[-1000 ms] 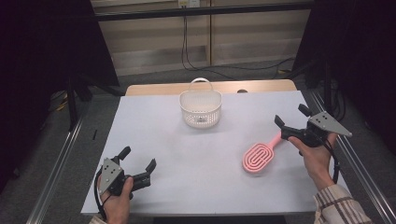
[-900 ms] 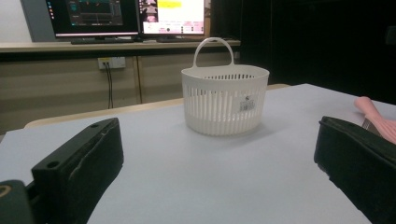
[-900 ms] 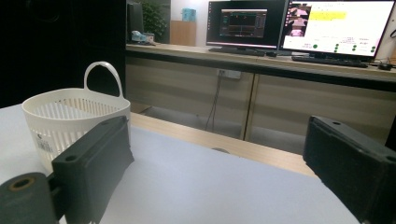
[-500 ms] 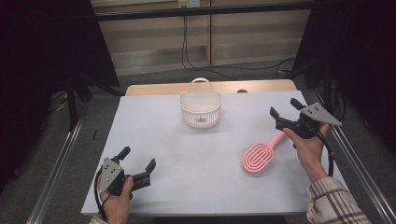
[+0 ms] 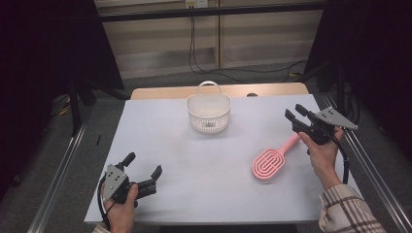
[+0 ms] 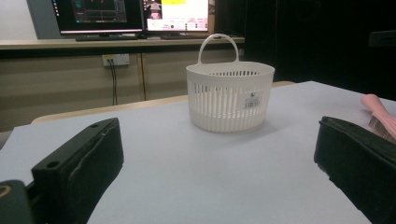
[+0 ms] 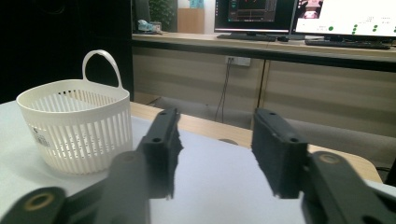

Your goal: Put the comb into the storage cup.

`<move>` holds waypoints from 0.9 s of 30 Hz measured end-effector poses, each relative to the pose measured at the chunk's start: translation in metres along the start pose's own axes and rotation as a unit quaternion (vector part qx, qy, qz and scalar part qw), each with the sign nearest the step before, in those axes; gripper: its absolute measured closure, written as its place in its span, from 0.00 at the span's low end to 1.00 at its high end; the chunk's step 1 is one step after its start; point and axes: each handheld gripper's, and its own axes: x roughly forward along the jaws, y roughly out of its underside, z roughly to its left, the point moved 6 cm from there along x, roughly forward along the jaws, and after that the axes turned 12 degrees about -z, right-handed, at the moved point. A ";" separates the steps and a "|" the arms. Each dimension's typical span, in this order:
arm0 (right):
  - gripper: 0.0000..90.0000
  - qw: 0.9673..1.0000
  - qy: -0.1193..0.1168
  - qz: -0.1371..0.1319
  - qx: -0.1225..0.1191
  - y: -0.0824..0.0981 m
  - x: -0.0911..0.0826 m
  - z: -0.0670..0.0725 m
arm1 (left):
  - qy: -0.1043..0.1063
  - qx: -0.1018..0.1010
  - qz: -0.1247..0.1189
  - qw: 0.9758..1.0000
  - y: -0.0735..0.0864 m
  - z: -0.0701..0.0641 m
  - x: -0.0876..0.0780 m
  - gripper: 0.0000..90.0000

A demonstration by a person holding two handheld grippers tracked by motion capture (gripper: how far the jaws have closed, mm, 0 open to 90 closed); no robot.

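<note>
A white slatted basket with a loop handle stands at the back middle of the light table; it also shows as the basket in the left gripper view and the basket in the right gripper view. A pink hairbrush lies flat at the right, its handle pointing toward my right gripper, which hovers open just beyond the handle's end with nothing held. My left gripper rests open near the front left corner, empty. The brush handle peeks in at the right edge.
Monitors sit on a wooden counter behind the table. Metal rails run along both table sides. A strip of bare wood shows behind the basket.
My right gripper has moved left and away from me, rising above the brush handle's end. The left gripper, brush and basket have stayed put.
</note>
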 end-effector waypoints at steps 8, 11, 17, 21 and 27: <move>0.91 1.000 -0.023 -0.010 0.003 -0.001 -0.001 0.004 | 0.000 0.001 0.000 1.000 0.000 0.000 0.000 0.02; 0.99 0.999 -0.036 -0.009 0.006 -0.002 -0.002 0.007 | 0.000 0.002 0.000 1.000 0.000 0.000 0.000 0.02; 1.00 0.999 -0.041 0.021 0.004 0.003 -0.002 0.005 | 0.000 0.001 0.001 1.000 0.000 0.000 0.000 0.02; 1.00 0.997 -0.051 0.053 0.008 0.004 -0.002 0.004 | -0.001 0.002 0.001 1.000 0.000 0.000 0.000 0.02; 1.00 0.988 -0.082 0.132 0.006 0.005 -0.002 0.009 | 0.000 0.002 0.000 1.000 0.000 0.000 0.000 0.02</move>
